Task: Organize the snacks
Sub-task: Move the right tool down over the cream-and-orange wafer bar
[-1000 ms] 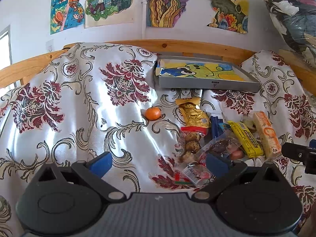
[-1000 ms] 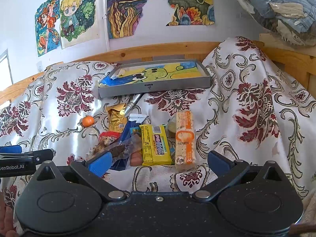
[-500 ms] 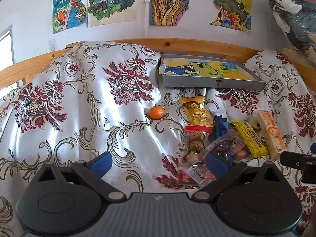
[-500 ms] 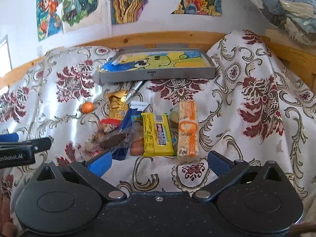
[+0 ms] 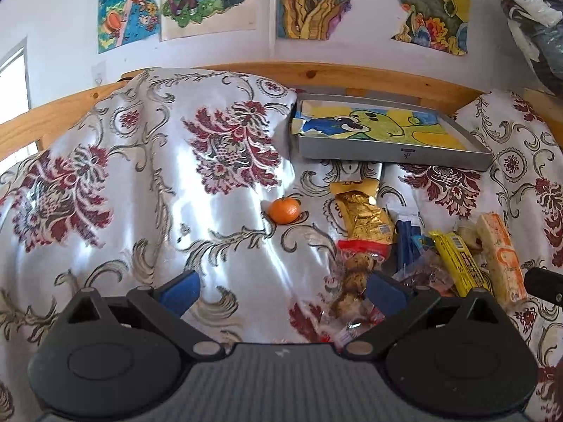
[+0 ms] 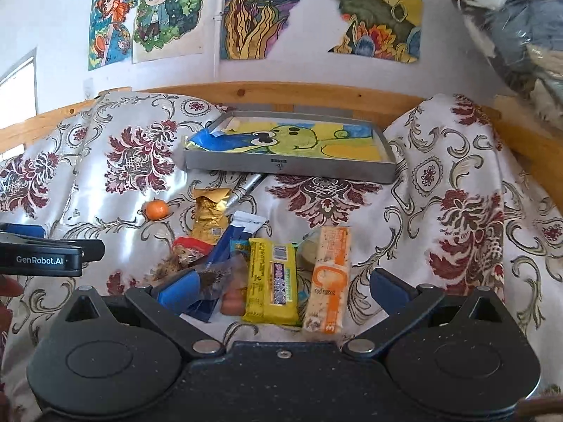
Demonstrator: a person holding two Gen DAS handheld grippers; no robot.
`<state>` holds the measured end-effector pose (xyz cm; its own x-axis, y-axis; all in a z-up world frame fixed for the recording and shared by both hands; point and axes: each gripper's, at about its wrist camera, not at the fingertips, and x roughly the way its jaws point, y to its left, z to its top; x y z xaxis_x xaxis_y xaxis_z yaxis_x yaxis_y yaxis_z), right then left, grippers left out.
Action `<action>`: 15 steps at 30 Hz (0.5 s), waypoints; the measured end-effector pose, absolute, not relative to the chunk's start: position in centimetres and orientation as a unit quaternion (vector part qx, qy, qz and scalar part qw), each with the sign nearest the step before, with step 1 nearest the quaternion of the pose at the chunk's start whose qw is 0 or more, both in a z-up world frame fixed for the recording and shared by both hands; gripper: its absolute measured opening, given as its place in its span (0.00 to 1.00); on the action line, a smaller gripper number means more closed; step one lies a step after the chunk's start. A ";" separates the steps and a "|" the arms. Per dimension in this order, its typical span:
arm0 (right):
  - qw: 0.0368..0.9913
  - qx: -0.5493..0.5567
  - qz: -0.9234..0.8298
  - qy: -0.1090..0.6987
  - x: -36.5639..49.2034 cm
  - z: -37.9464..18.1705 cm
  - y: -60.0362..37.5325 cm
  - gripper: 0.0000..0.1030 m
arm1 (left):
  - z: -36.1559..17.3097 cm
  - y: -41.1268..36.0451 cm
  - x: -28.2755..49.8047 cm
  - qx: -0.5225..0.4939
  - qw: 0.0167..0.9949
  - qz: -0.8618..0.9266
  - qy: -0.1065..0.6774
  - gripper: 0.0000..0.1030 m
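A floral satin cloth covers the whole surface, with a grey tray lined with a cartoon frog drawing at its far side. Nearer lies the snack pile: a yellow bar just beside an orange-and-white bar, a gold packet and a clear bag of brown pieces (partly behind a blue pad). A small tangerine sits apart to the left. The right gripper hovers spread wide over the bars, holding nothing; the left gripper is likewise released and empty.
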<state>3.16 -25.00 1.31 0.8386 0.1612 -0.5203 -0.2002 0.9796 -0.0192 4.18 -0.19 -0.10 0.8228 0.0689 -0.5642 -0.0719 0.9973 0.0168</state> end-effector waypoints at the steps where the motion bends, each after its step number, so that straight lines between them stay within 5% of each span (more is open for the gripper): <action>1: 0.957 -0.039 0.098 0.271 3.6 1.3 -25.2 0.99 | -0.1 -0.4 4.5 0.001 0.954 0.034 0.297 0.99; 15: 0.943 -0.061 0.084 0.316 9.9 -1.5 -27.5 0.99 | -1.6 -4.9 7.6 0.083 0.947 -0.059 0.305 0.99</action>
